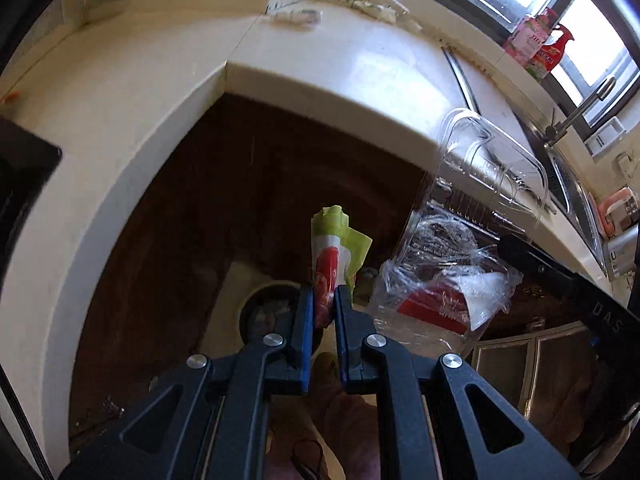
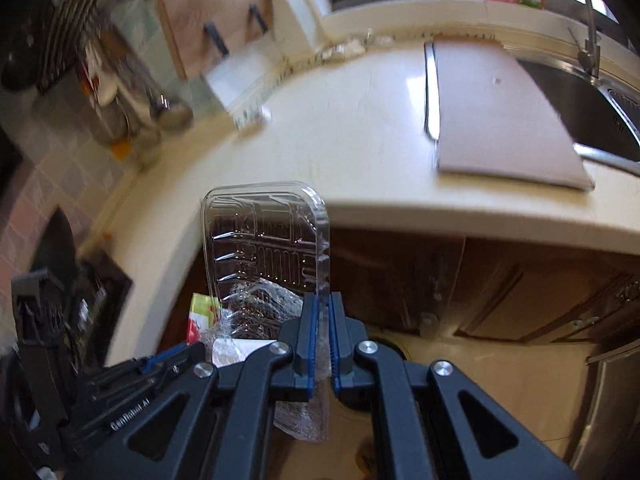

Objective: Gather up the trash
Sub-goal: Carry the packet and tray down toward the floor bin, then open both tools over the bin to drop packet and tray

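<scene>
A green and red wrapper (image 1: pixel 334 256) is pinched between the jaws of the left gripper (image 1: pixel 324 300); it is held in front of the counter (image 1: pixel 160 128), above the floor. A clear plastic tray (image 2: pixel 266 248) is pinched at its edge by the right gripper (image 2: pixel 323 308); crumpled film (image 2: pixel 260 300) is seen inside it.

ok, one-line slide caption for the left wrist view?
Left hand-held gripper shut on a green-and-red wrapper beside the clear plastic tray, below the countertop edge.
</scene>
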